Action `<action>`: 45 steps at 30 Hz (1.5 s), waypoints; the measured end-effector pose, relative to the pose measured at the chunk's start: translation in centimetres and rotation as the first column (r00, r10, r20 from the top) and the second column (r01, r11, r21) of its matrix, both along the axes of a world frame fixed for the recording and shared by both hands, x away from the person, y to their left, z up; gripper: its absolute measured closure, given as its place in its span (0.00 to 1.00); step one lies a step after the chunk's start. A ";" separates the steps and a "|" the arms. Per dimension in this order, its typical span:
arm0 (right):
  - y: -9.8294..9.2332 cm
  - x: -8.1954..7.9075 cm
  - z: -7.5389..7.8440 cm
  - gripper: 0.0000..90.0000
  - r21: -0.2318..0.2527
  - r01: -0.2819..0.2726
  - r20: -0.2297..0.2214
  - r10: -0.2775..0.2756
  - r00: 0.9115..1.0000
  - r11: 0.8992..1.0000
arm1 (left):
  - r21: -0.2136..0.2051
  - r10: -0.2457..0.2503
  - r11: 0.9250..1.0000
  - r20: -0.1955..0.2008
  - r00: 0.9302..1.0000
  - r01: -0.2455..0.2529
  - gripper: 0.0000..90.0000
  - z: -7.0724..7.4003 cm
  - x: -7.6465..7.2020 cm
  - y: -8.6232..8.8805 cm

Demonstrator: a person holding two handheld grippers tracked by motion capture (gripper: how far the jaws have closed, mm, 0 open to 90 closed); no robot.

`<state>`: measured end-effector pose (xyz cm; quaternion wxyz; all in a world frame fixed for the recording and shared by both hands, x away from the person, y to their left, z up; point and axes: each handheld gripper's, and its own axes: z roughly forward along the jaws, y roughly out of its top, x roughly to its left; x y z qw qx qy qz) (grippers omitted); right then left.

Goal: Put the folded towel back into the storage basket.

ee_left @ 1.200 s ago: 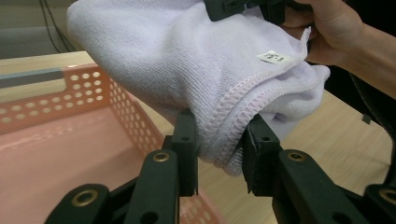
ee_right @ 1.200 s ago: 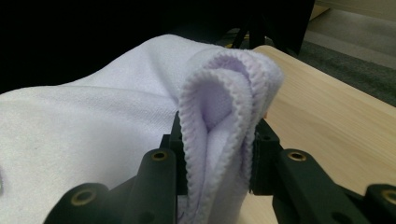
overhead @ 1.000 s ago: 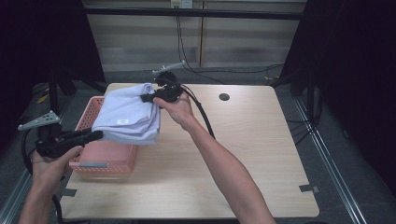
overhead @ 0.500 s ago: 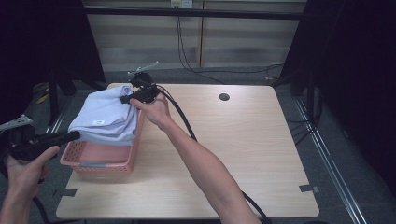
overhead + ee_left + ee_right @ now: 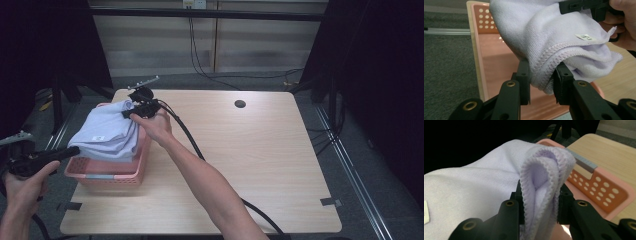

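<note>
A folded pale lilac towel [image 5: 107, 134] hangs between both grippers, over a pink perforated basket [image 5: 107, 175] at the table's left edge. My left gripper [image 5: 75, 150] is shut on the towel's near corner; in the left gripper view the folded hem [image 5: 544, 80] is pinched between the jaws, above the basket floor [image 5: 499, 57]. The right gripper [image 5: 131, 111] is shut on the far corner, and the towel's edge [image 5: 540, 187] bulges between its jaws in the right gripper view, with the basket wall [image 5: 599, 190] beyond. The towel carries a small white label [image 5: 585, 37].
The light wooden table [image 5: 260, 160] has a dark round hole [image 5: 240, 104] near its far edge. A black cable [image 5: 190, 142] trails from the right gripper along the forearm. Dark floor and metal rails surround the table.
Both hands have carried the towel leftward and lower, from above the basket's right side to right over the basket. Both grips on the towel are unchanged.
</note>
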<state>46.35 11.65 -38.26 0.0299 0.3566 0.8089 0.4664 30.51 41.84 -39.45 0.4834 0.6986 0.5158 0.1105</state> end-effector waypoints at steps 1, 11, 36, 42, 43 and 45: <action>0.1 0.0 -0.3 0.77 -0.002 0.003 0.001 -0.003 1.000 1.000 | -0.007 0.004 1.000 -0.006 1.000 -0.004 0.78 -0.3 0.0 0.1; 0.6 0.0 -3.2 0.77 -0.027 0.020 -0.026 -0.021 0.999 0.999 | 0.052 0.008 0.999 -0.057 0.998 -0.005 0.78 -2.0 0.5 -0.3; -1.1 0.4 -3.3 0.32 -0.050 -0.063 0.023 0.064 0.998 0.997 | 0.156 -0.015 0.988 -0.045 0.999 0.022 0.47 -1.1 0.3 -3.8; -4.6 -0.5 -1.6 0.30 -0.024 -0.095 0.065 0.096 0.993 0.995 | 0.142 -0.014 0.990 -0.015 1.000 0.016 0.53 -0.5 -0.5 -5.3; -5.3 -0.7 -1.4 0.30 -0.012 -0.098 0.064 0.098 0.993 0.995 | 0.141 -0.008 0.990 -0.008 1.000 0.009 0.53 -0.3 -0.7 -5.7; -6.7 -1.1 -0.9 0.30 -0.014 -0.089 0.076 0.090 0.993 0.996 | 0.153 0.005 0.988 -0.009 1.000 -0.004 0.51 -0.2 -1.3 -6.4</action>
